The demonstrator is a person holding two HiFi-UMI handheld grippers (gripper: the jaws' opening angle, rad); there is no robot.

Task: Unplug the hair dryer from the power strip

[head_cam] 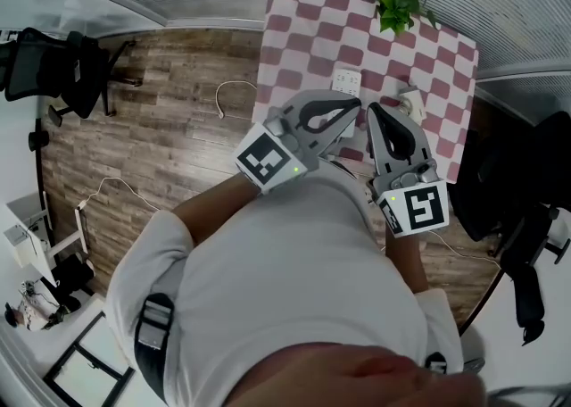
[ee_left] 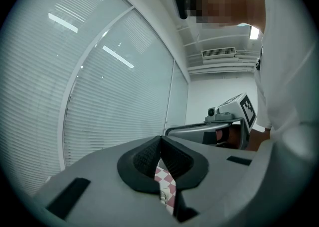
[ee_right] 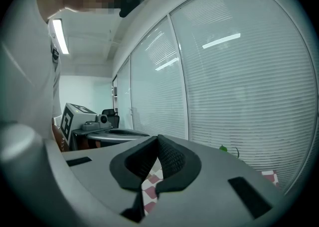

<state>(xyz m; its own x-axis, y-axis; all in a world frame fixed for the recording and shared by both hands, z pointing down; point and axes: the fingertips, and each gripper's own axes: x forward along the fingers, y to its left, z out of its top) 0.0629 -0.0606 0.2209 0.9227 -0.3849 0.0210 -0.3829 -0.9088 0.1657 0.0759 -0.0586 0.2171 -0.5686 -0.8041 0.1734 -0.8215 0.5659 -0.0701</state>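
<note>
The head view shows a white power strip (head_cam: pixel 348 82) lying on the red-and-white checkered table (head_cam: pixel 308 35). A pale object (head_cam: pixel 409 102) lies to its right, half hidden behind my right gripper; I cannot tell what it is. Both grippers are held up close to the person's chest, above the table's near edge, pointing roughly level. My left gripper (head_cam: pixel 356 108) (ee_left: pixel 160 139) has its pads pressed together with nothing between them. My right gripper (head_cam: pixel 374 111) (ee_right: pixel 158 137) is likewise shut and empty. Neither touches the strip.
A small green plant (head_cam: pixel 399 2) stands at the table's far edge. Black office chairs stand at the left (head_cam: pixel 53 70) and the right (head_cam: pixel 513 204). A white cable (head_cam: pixel 234 88) lies on the wooden floor left of the table. Window blinds (ee_left: pixel 99 81) run behind.
</note>
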